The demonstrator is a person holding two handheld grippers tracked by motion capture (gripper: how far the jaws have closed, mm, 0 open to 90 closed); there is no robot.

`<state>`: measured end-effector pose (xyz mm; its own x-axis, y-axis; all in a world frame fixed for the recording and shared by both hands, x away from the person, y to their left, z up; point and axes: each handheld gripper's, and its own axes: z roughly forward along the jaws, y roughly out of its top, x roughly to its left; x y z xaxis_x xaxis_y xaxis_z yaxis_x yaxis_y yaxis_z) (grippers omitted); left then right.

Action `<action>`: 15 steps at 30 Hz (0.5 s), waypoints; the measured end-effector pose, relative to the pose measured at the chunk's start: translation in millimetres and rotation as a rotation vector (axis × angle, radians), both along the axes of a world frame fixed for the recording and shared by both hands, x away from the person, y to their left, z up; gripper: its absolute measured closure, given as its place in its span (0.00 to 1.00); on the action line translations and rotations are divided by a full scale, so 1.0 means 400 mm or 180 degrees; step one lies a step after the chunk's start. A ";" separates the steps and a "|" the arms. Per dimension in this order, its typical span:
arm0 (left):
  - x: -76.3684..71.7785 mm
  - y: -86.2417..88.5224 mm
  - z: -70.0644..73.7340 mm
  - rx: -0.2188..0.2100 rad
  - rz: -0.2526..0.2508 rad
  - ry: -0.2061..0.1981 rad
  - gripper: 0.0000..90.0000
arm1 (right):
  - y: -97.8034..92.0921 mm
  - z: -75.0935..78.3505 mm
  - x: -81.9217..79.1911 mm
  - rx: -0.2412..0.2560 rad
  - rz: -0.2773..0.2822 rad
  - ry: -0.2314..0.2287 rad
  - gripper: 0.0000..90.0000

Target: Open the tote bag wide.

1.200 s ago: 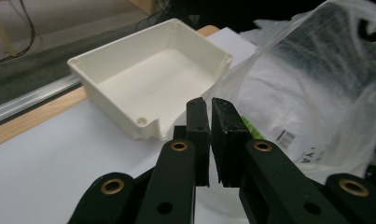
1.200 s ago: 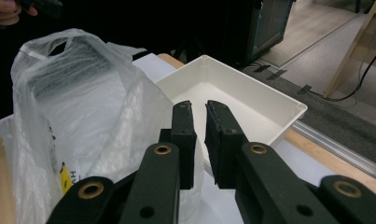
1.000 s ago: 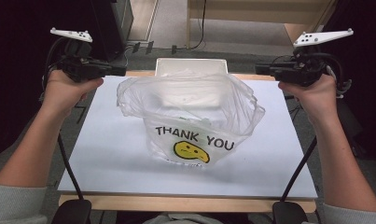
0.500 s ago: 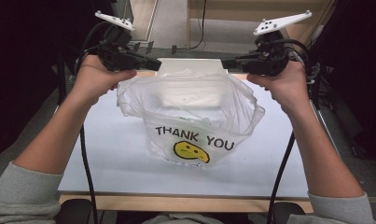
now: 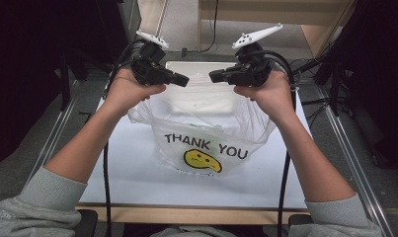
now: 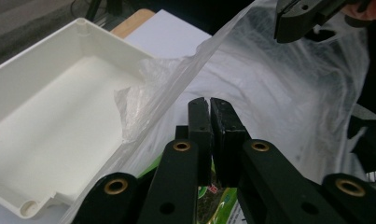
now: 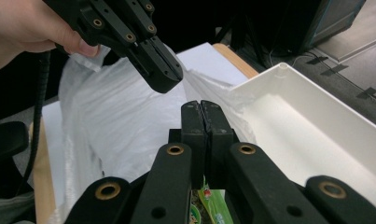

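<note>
table (image 5: pixel 137 168) centre: thank-you bag (image 5: pixel 206 123), mouth up, white tray (image 5: pixel 186 66) at its 12. left gripper (image 5: pixel 182 79) at bag's 11, right gripper (image 5: pixel 214 76) at 1, both jaws pressed together, holding nothing, equally near the rim below.

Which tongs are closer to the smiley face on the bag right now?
Right, slightly. The right tongs hang almost straight beyond the smiley; the left tongs are also beyond it, farther to the left. Both hover over the bag mouth.
</note>
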<state>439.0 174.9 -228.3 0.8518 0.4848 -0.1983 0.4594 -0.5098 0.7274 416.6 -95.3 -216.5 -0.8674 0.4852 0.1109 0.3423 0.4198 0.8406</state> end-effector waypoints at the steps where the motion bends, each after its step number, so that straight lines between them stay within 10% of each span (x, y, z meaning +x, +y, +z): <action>1: 0.004 -0.001 -0.010 0.0007 -0.0001 0.0019 0.98 | 0.004 -0.008 0.002 -0.0029 -0.0008 0.0014 1.00; 15: 0.023 -0.004 -0.108 0.0090 0.0086 0.0220 0.97 | 0.027 -0.101 0.033 -0.0235 -0.0040 0.0175 1.00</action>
<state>448.1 173.4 -271.5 0.8230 0.5138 -0.2420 0.5220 -0.5164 0.6788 429.8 -84.5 -256.9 -0.8548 0.5045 0.1218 0.3926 0.4753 0.7873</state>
